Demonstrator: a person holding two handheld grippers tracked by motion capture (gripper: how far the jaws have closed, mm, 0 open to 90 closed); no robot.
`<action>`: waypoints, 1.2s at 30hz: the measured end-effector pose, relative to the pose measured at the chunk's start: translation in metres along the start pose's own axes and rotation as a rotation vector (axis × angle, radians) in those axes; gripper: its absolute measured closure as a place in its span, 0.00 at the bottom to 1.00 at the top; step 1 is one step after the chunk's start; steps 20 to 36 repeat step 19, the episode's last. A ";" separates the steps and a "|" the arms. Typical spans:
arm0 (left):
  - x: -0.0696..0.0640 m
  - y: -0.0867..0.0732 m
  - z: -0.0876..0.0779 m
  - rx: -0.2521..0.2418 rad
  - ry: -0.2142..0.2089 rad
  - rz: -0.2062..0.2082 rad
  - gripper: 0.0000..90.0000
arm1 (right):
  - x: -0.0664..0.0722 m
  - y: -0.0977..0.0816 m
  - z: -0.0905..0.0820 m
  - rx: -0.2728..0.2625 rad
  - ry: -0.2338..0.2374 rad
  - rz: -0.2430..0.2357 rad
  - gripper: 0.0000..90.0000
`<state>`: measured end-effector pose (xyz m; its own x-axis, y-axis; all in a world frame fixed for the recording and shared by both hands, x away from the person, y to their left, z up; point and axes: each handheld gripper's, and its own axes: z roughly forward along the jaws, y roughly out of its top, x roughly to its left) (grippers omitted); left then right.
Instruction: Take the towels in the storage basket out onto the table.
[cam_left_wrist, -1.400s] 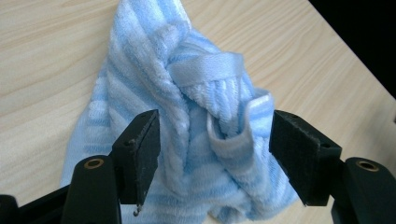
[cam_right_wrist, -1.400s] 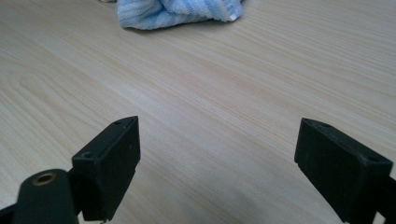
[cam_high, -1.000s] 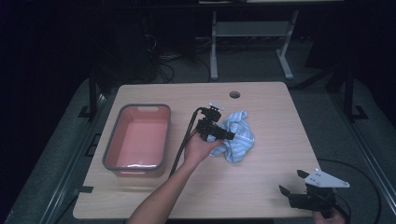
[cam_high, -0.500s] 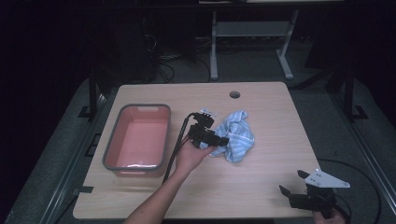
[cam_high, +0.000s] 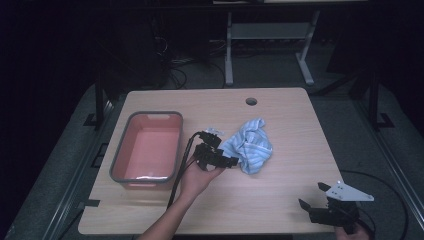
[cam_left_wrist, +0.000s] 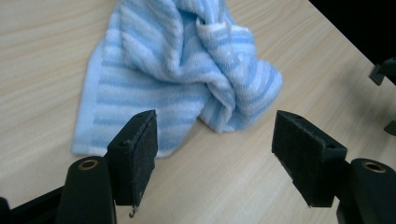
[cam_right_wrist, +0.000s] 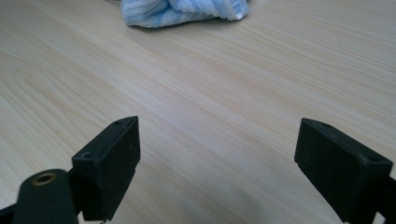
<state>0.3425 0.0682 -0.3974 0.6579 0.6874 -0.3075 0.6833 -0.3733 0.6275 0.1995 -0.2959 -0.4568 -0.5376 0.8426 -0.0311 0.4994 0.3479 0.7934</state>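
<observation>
Both tongs — left (cam_left_wrist: 215, 154), right (cam_right_wrist: 233, 168) — gape over woodgrain table (cam_right_wrist: 210, 93) beside crumpled striped terry towel (cam_left_wrist: 187, 70).

1. The towel (cam_right_wrist: 184, 10) is cut off by the top edge of the right gripper view, where just its near folds show.
2. In the left gripper view the towel's far end runs off the top edge.
3. The right gripper (cam_high: 314, 202) sits at the bottom edge of the high view; the hand (cam_high: 350, 231) holding it is mostly cut off.
4. A dark object (cam_left_wrist: 385, 72) at the right edge of the left gripper view is cut off and hard to identify.
5. The room beyond the table (cam_high: 280, 200) is too dark to make out.
</observation>
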 end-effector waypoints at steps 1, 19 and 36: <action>0.000 -0.002 0.000 -0.001 -0.001 -0.007 0.34 | 0.000 0.000 0.000 0.000 0.000 -0.001 0.15; -0.024 -0.069 -0.023 -0.058 -0.005 0.069 0.34 | 0.002 -0.002 -0.004 -0.001 -0.004 0.003 0.15; -0.024 -0.069 -0.023 -0.058 -0.005 0.069 0.34 | 0.002 -0.002 -0.004 -0.001 -0.004 0.003 0.15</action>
